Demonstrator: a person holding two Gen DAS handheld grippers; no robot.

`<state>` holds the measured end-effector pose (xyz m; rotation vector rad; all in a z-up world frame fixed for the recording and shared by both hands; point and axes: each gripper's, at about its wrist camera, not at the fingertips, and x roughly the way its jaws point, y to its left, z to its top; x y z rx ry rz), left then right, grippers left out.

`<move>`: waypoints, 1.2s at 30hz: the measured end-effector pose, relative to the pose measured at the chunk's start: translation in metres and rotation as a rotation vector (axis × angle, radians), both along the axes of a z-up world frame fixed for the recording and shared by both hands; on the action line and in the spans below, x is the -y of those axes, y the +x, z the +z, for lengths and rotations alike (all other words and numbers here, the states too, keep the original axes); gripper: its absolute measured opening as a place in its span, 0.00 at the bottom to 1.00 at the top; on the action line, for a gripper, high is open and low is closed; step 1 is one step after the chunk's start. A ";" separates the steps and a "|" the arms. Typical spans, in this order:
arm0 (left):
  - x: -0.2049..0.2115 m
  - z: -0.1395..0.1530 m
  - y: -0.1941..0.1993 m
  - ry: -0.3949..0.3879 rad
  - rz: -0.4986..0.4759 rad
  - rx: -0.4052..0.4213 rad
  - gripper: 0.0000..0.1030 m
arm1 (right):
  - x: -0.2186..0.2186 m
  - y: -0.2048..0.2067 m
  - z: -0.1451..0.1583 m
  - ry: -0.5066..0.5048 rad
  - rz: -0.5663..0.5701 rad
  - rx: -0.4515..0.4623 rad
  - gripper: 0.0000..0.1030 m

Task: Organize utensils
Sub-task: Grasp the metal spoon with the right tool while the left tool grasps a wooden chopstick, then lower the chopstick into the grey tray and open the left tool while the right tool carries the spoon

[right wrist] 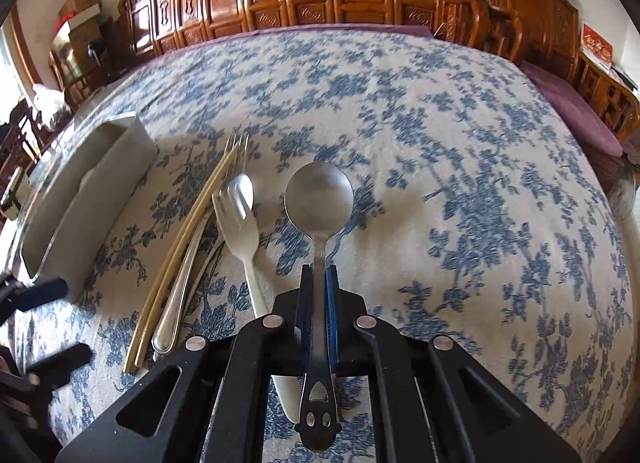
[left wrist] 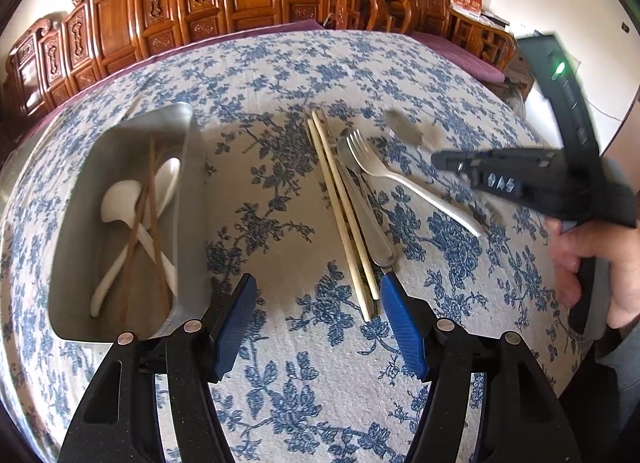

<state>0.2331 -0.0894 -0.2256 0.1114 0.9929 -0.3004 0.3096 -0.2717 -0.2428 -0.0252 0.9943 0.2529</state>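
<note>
Across the floral tablecloth (left wrist: 280, 191) our left gripper (left wrist: 318, 327) hung spread and empty near the chopsticks (left wrist: 340, 207) and tray (left wrist: 120, 223), while our right gripper (right wrist: 319, 303) pinched the steel spoon (right wrist: 319, 199) mid-handle, liable to pivot and slip.

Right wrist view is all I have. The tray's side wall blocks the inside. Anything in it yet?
Observer: Yes. The tray holds two white spoons and a pair of brown chopsticks, lying crossed.
Operator: Left gripper state? I only get black bits at my left edge.
Observer: The left gripper is open, with nothing clamped between its pads.
Operator: Where is it aimed?
Observer: At the pale chopsticks. In the left wrist view their near ends fall just inside its right finger. I cannot tell whether they touch.
</note>
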 end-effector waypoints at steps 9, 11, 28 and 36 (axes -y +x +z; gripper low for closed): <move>0.015 -0.024 0.003 0.090 -0.023 -0.032 0.49 | 0.001 -0.006 0.009 0.017 0.008 0.034 0.07; 0.014 -0.026 0.002 0.094 -0.020 -0.029 0.48 | 0.000 -0.007 0.009 0.018 0.012 0.035 0.07; 0.008 -0.027 0.013 0.015 0.021 -0.037 0.04 | -0.007 -0.010 0.007 0.019 0.021 0.032 0.07; -0.006 -0.010 0.007 -0.015 0.040 -0.008 0.04 | -0.015 -0.015 0.010 0.017 0.027 0.047 0.07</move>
